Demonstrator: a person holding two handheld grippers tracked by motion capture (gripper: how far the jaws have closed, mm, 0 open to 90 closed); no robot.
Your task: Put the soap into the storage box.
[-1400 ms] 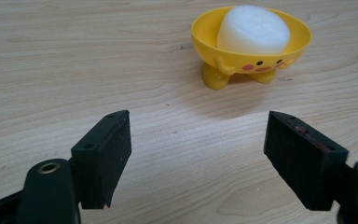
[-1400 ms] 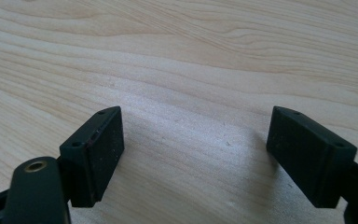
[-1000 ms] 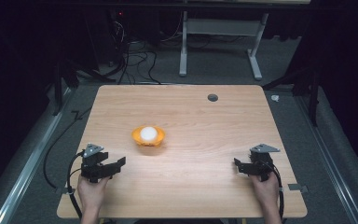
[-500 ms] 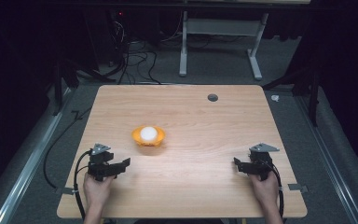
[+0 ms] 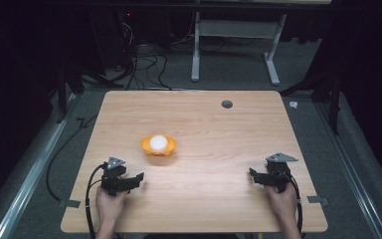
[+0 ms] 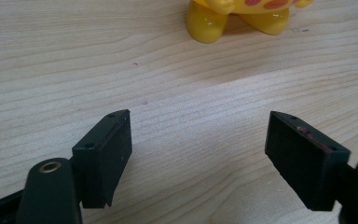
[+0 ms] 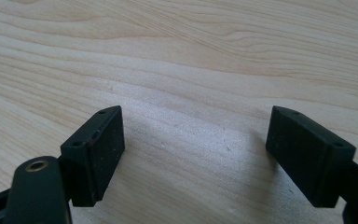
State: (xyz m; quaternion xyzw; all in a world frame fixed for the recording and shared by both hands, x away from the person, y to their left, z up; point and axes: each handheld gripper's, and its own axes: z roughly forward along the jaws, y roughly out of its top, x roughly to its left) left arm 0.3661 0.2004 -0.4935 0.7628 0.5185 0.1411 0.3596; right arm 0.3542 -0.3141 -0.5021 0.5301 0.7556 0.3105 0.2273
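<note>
**Left gripper is lining up on the orange bowl**

I'm holding the left gripper point(image 5: 138, 178) low over the table point(image 5: 219, 149), jaws spread wide and empty, pointing toward the orange bowl point(image 5: 158, 145) just ahead so it is squaring up for a reach, I judge. The right gripper point(image 5: 253, 175) is sitting well apart, also spread and empty, waiting. I'm counting one table, two grippers, one bowl, and one white ball point(image 5: 158, 142) resting inside it.

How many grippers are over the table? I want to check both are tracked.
2. The left gripper is at the table's near left, close to the yellow bowl; the right gripper is at the near right.
</note>
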